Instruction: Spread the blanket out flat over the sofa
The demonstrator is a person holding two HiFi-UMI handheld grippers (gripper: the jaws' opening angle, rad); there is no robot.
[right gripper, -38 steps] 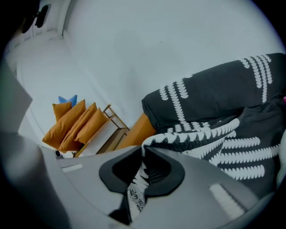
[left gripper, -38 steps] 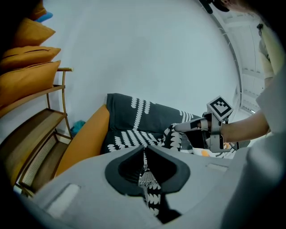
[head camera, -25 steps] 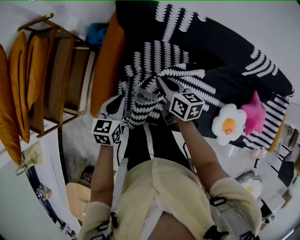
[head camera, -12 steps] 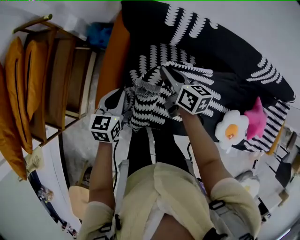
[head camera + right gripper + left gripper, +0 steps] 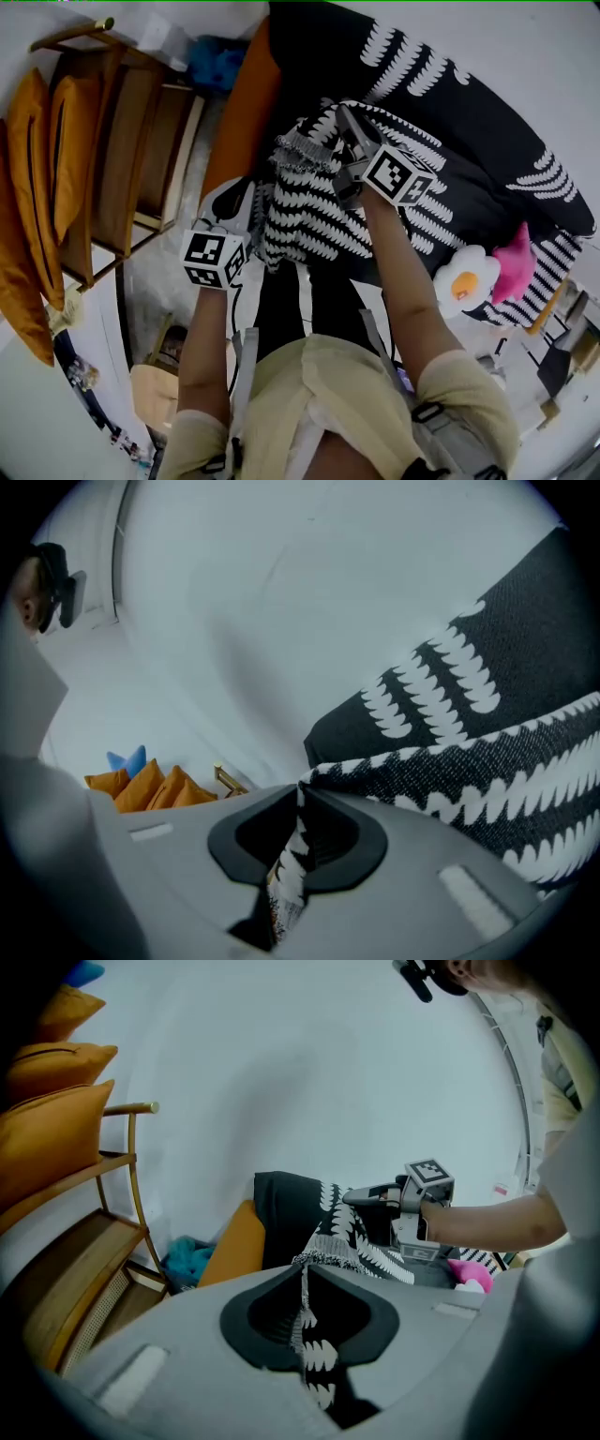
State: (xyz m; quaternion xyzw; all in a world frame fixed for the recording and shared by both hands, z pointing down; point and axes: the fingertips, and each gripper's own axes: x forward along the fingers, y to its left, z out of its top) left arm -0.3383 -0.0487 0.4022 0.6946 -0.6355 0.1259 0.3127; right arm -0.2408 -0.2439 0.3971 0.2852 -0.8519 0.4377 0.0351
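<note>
Quick rundown of the sofa thing: the person stood right up against the orange sofa (image 5: 239,122) with both arms stretched out over it; the left hand-held gripper (image 5: 302,1281) was clenched on a thin fold of the black-and-white blanket (image 5: 309,216), you could see the strip of cloth pinched right between its jaws in the left gripper view; the right hand-held gripper (image 5: 297,822) was clamped on the blanket's fringed edge too, same deal, cloth squeezed in the slot between the jaws; the right one was held higher and further out over the seat, the left one lower and nearer the sofa's orange end, so the blanket hung bunched up between the two of them instead of lying flat; behind it a dark cover (image 5: 459,122) with the same white marks lay over the sofa, and honestly I couldn't tell if that was the same piece of cloth or another one; a white egg-looking plush (image 5: 464,278) and a pink star plush (image 5: 516,262) sat touching each other at the sofa's other end; off to the left side there was a wooden rack (image 5: 122,159) with orange cushions (image 5: 33,187) leaning by it; a blue cloth (image 5: 216,66) lay on the floor between the rack and the sofa.
</note>
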